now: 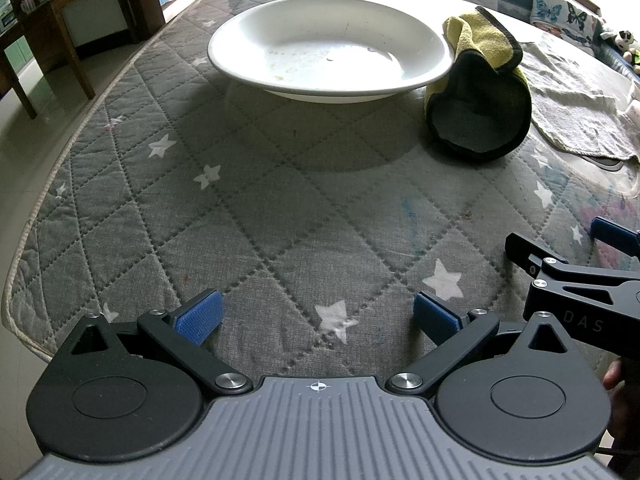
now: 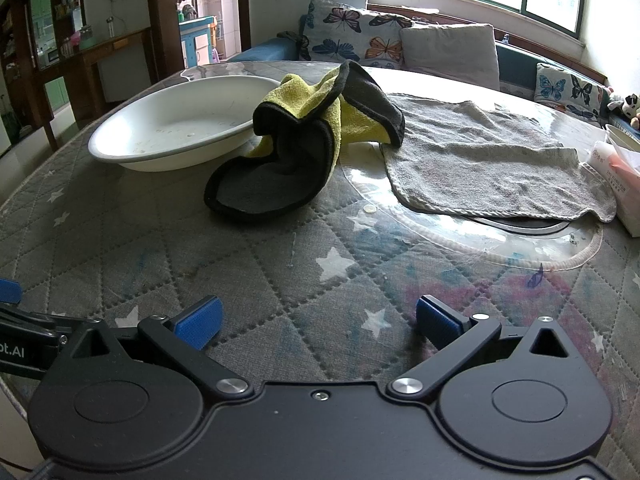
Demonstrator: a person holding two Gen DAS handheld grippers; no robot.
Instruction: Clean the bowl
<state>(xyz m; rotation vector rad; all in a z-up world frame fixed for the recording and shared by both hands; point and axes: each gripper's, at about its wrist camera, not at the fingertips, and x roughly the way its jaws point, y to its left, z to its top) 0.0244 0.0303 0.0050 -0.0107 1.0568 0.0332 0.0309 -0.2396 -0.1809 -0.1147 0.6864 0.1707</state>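
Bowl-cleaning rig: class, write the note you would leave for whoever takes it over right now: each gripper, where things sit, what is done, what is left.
Left gripper: open, empty, low over the quilted table cover.
Right gripper: open, empty, short of the cloth.
White bowl: on the cover, specks of residue inside.
Yellow and grey cloth: crumpled, against the bowl's right rim.
Grey towel: flat, further right.
Done: nothing yet.
Left: probably pick up the cloth, steady the bowl, wipe it.
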